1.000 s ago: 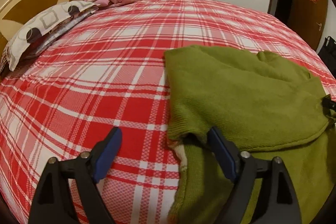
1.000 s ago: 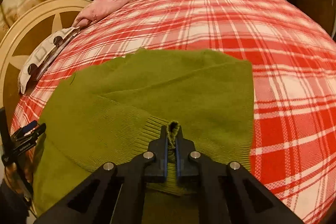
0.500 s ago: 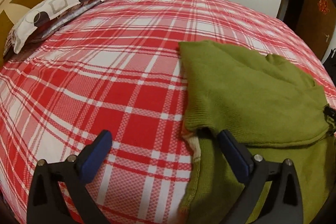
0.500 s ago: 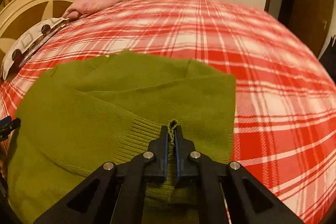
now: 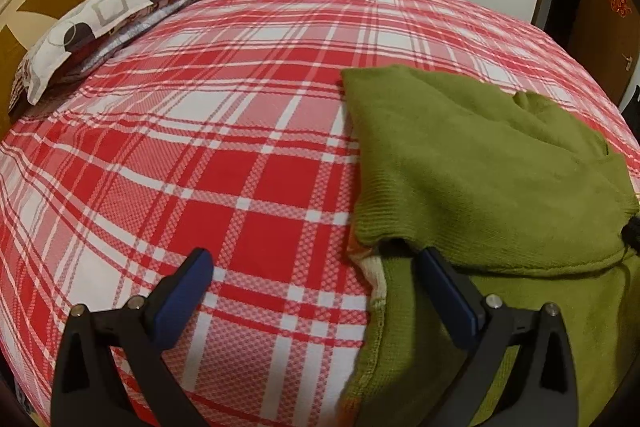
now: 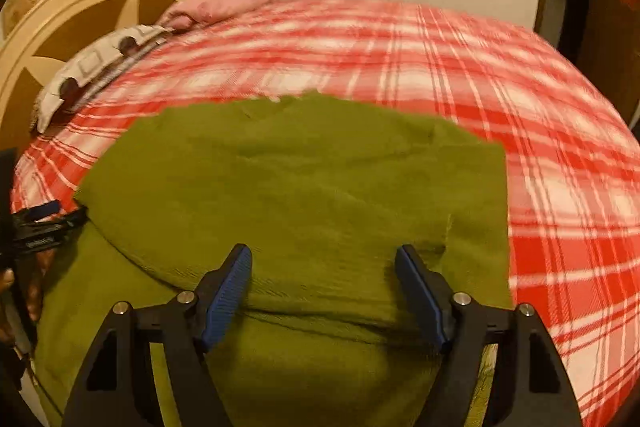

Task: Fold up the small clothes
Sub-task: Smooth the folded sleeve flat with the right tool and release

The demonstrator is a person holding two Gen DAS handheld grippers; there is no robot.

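Green knit sweater (image 5: pixel 480 171), folded once on the red-and-white plaid bedspread (image 5: pixel 200 167), lies right of the wide-open left gripper (image 5: pixel 312 291), its ribbed hem by that claw's right finger, and directly under the equally spread, empty right gripper (image 6: pixel 323 291), cream headboard (image 6: pixel 60 39) beyond.

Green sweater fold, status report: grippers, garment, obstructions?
Left gripper jaws open, empty. Right gripper jaws open, empty, over the fold. Green sweater folded over itself on plaid bedspread. Nothing in the way.
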